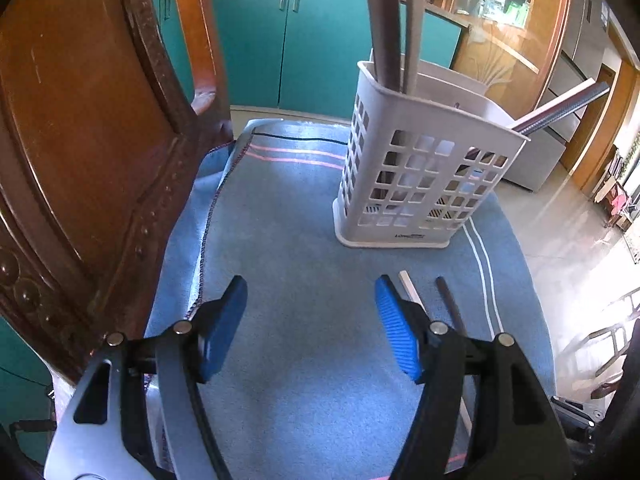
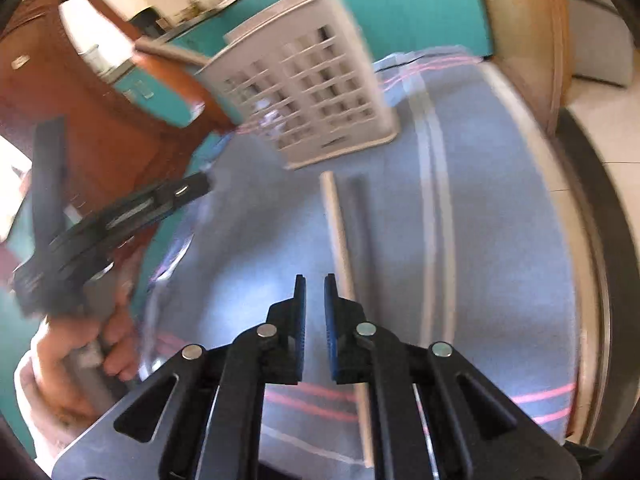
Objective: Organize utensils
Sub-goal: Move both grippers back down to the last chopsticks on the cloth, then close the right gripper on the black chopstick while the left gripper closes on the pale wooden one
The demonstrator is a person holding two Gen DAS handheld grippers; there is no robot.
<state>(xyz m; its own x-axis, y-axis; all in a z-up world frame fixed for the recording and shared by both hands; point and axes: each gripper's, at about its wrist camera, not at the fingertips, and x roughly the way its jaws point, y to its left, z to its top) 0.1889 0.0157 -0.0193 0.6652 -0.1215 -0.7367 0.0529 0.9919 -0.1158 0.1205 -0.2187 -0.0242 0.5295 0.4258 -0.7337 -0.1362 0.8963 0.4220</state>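
Observation:
A white slotted utensil holder (image 1: 420, 168) stands on a blue cloth (image 1: 288, 232), with brown and beige sticks (image 1: 386, 28) upright in its left part and a metallic stick (image 1: 560, 110) leaning out to the right. A beige stick (image 1: 408, 284) and a dark stick (image 1: 450, 300) lie on the cloth, just right of my left gripper (image 1: 312, 282), which is open and empty. In the blurred right wrist view, my right gripper (image 2: 315, 280) is shut with nothing in it. It hovers just left of the beige stick (image 2: 340, 232) and dark stick (image 2: 358, 216), short of the holder (image 2: 304, 96).
A carved wooden chair back (image 1: 80, 120) rises close on the left. Teal cabinets (image 1: 280, 40) stand behind the table, and tiled floor (image 1: 560, 232) lies beyond its rounded right edge. A hand (image 2: 80, 344) holds the left gripper (image 2: 120, 216) at the left of the right wrist view.

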